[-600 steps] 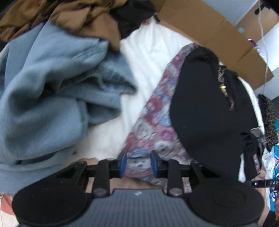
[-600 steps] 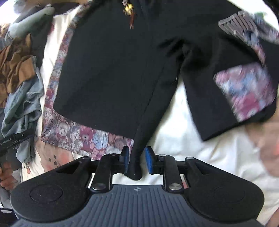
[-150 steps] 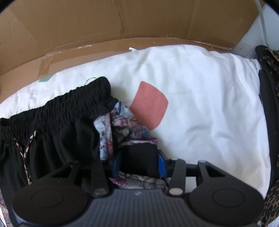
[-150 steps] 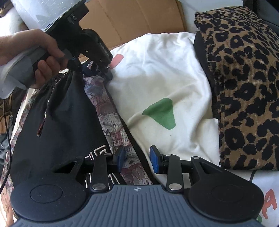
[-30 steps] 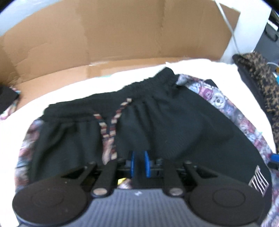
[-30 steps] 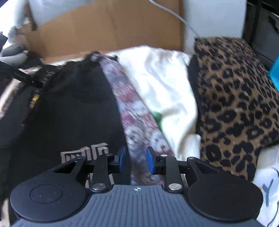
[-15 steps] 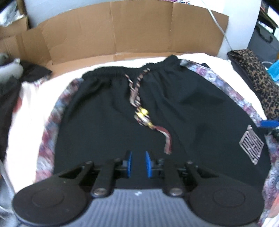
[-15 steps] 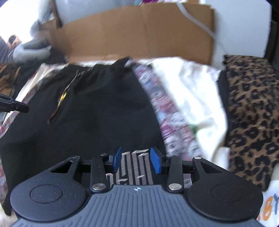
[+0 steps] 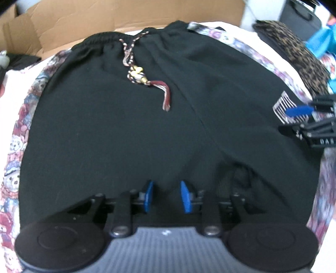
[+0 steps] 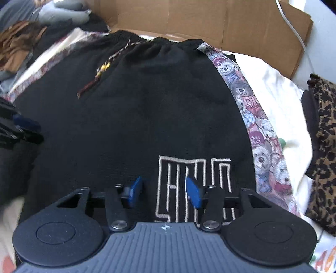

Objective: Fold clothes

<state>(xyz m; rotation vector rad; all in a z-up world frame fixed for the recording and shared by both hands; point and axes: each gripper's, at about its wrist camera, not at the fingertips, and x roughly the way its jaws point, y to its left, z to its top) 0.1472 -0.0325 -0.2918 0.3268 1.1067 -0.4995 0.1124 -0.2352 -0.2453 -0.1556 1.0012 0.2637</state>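
Change since half a second ago: both grippers' jaws have spread wider. Black shorts (image 9: 117, 117) with teddy-bear side panels (image 10: 258, 134): spread flat on white bedding (image 10: 279, 100), waistband toward the cardboard (image 10: 189, 19). Leopard-print cloth (image 10: 323, 134): right of bedding. Left gripper (image 9: 166, 196): open, empty, over the shorts' crotch hem. Right gripper (image 10: 164, 192): open, empty, over the embroidered logo (image 10: 195, 184). Drawstring (image 9: 136, 69): lying on the front.

Black tongs (image 9: 166, 196), blue finger pads (image 10: 194, 194), ribbed grey body, silver pivot screws.
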